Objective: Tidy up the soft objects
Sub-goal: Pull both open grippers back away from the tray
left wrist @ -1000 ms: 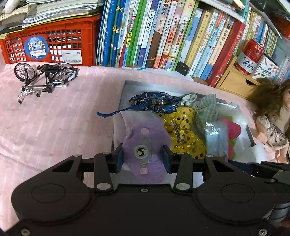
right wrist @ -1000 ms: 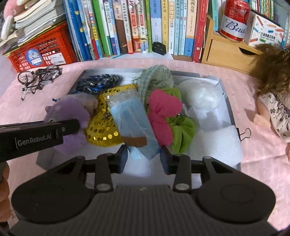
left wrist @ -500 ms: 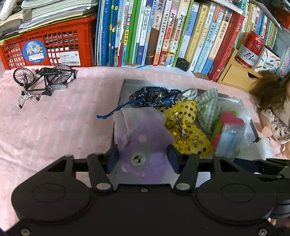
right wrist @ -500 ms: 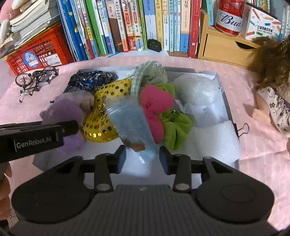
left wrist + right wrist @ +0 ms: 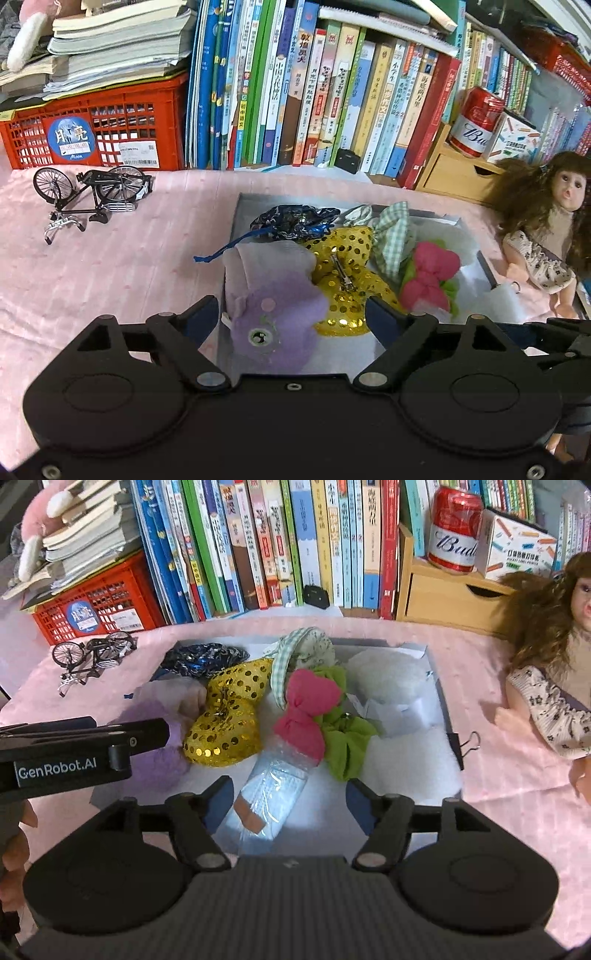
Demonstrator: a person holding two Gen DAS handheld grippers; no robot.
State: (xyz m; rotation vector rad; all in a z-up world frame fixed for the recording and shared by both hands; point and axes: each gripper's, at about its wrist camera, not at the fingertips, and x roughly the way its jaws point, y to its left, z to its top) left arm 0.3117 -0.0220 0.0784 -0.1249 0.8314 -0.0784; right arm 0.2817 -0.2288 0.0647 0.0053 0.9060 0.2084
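Far left on the pink cloth (image 5: 110, 273) there's a little model bicycle (image 5: 88, 195) lying in front of a red crate (image 5: 92, 129), well apart from everything else. Moving right you hit the grey tray (image 5: 236, 210), which is where all the soft stuff sits. The purple plush (image 5: 277, 314) is at the tray's left edge, lying between the fingers of the left gripper (image 5: 291, 317). Those jaws have just been opening and now stand wide, pads clear of the plush on both sides. Next over, a gold sequin bow (image 5: 225, 716) is touching the plush, with a dark blue pouch (image 5: 203, 657) behind it. Then the pink bow (image 5: 310, 712) on a green scrunchie (image 5: 347, 742), a checked fabric piece (image 5: 288, 657) behind those, and white fluffy stuff (image 5: 388, 675) toward the right wall. The clear plastic bag (image 5: 269, 794) lies at the tray's near edge, between the fingers of the right gripper (image 5: 291, 797), whose jaws have also just been opening and aren't pinching it. Far right, off the tray, a doll (image 5: 554, 672) lies on the cloth.
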